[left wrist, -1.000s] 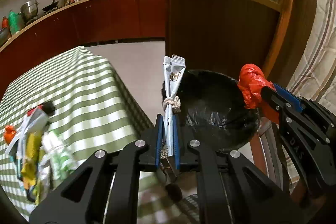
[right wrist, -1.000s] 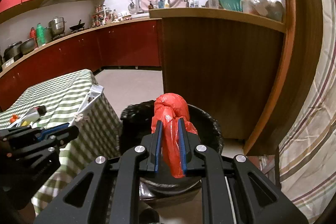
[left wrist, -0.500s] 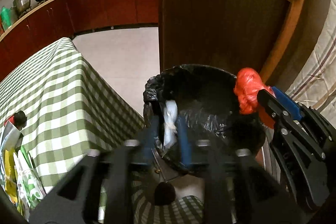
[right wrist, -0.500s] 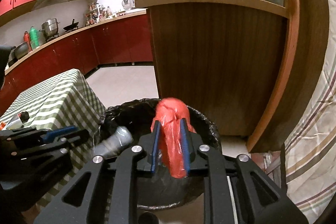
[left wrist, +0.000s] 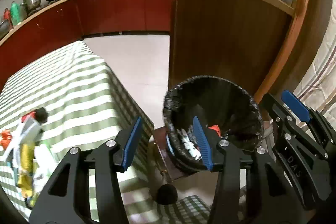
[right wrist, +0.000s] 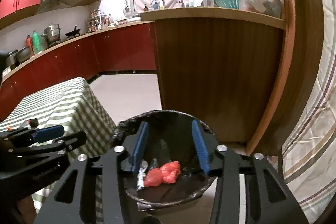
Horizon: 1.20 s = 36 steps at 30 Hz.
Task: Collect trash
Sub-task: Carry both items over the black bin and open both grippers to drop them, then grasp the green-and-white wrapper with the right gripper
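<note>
Red cabinets (right wrist: 117, 51) run along the far kitchen wall under a curved wooden counter (right wrist: 210, 14) crowded with a teal basket (right wrist: 226, 0), a kettle and bottles, while a tall wooden partition (right wrist: 220, 81) stands just behind a bin lined with a black trash bag (right wrist: 126, 129). Beside the bin, a worktop (left wrist: 69, 85) draped in a green-and-white checked cloth carries a heap of leftover trash at its near left edge: a yellow wrapper (left wrist: 24, 163), white and green packets, an orange scrap and something dark and round; all of it is blurred, so no print on them can be read. Inside the bin lie a crumpled red plastic bag (right wrist: 163, 173) and, touching its left side, a silvery wrapper (right wrist: 141, 175), both resting on the bottom of the liner. Both sets of tongs hover above the bin. Left tongs (left wrist: 166, 142) have their blue pads spread and opening, with nothing between them; one pad sits over the bin's rim, the other over the gap toward the cloth. Right tongs (right wrist: 171, 146) are likewise parting, released and empty, framing the bin's mouth directly above the red bag. From the left wrist view, the right tool's black body shows raised letters reading "DAS"; the rest is hidden.
</note>
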Available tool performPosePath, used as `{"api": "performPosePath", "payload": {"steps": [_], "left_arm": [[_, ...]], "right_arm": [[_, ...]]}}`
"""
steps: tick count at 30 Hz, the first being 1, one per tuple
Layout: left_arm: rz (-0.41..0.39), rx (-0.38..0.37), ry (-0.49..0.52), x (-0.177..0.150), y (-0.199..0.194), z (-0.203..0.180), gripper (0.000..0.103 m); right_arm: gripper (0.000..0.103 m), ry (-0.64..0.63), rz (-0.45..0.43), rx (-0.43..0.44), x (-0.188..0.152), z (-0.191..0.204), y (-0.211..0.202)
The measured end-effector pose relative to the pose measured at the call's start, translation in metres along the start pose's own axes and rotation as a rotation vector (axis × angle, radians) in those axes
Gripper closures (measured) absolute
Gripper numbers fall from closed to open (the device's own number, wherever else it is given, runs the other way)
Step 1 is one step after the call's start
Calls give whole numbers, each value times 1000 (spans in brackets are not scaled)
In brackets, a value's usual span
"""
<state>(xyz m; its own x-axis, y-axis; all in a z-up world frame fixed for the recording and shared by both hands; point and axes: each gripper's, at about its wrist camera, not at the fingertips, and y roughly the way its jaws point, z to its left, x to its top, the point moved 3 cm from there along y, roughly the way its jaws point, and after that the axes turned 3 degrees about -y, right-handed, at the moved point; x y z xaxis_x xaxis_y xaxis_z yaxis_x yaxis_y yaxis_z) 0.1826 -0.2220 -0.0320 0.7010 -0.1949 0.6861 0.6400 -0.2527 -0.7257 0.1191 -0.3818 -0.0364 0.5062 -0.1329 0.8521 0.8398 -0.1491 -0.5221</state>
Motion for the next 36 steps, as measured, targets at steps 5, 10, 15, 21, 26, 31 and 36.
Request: {"api": "performPosePath", "payload": {"steps": [5, 10, 15, 21, 26, 31, 36], "left_arm": [[-38, 32, -23, -10, -37, 32, 45], [-55, 88, -51, -30, -68, 73, 43], [-52, 148, -87, -56, -94, 118, 41], [-24, 196, -129, -88, -116, 170, 41], [0, 203, -157, -111, -124, 197, 41], [15, 189, -145, -128, -126, 203, 41], [28, 175, -157, -134, -123, 211, 41]], "right_arm": [[36, -13, -21, 36, 1, 28, -22], [31, -43, -5, 106, -6, 65, -34], [27, -83, 8, 160, -14, 105, -42], [26, -122, 31, 221, -23, 147, -51], [26, -136, 58, 235, -34, 166, -54], [26, -150, 76, 228, -46, 176, -59], [26, -157, 95, 219, -55, 184, -60]]}}
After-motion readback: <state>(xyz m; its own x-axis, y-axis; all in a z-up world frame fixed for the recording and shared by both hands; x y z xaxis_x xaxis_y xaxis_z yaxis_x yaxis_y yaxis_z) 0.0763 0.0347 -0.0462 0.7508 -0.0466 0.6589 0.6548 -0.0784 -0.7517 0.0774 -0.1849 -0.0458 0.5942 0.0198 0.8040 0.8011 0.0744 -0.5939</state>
